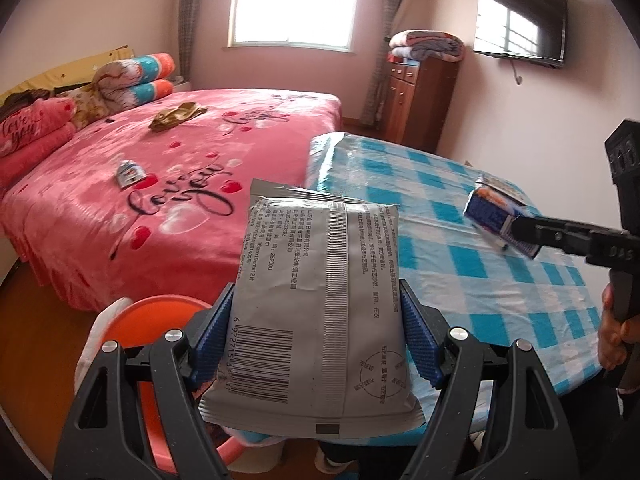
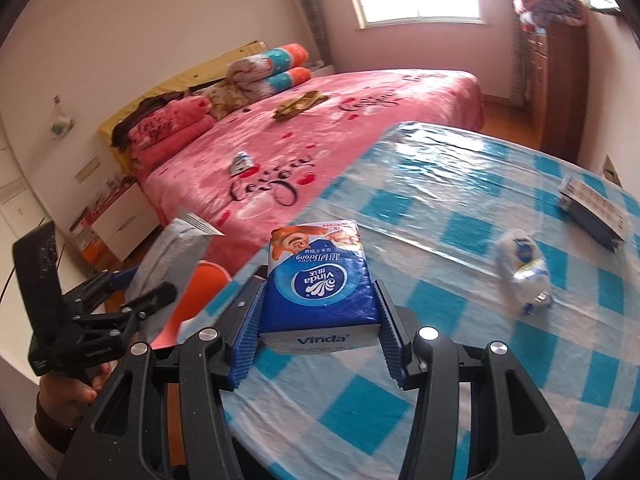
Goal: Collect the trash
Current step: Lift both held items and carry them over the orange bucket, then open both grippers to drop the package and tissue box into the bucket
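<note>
My left gripper (image 1: 318,332) is shut on a grey foil pouch (image 1: 320,300) with a barcode, which stands upright between the blue pads. From the right wrist view the same pouch (image 2: 176,256) shows at the left in that gripper (image 2: 136,288). My right gripper (image 2: 318,316) is shut on a blue Vinda tissue pack (image 2: 320,280), held above the checked table (image 2: 440,200). In the left wrist view the pack (image 1: 496,216) hangs at the right in the right gripper (image 1: 524,234). A crushed plastic bottle (image 2: 522,268) lies on the table.
A dark flat box (image 2: 596,212) lies at the table's far right. On the pink bed (image 1: 180,168) are a small wrapper (image 1: 129,173) and an olive cloth (image 1: 176,116). An orange round plastic thing (image 1: 160,320) stands on the floor between bed and table.
</note>
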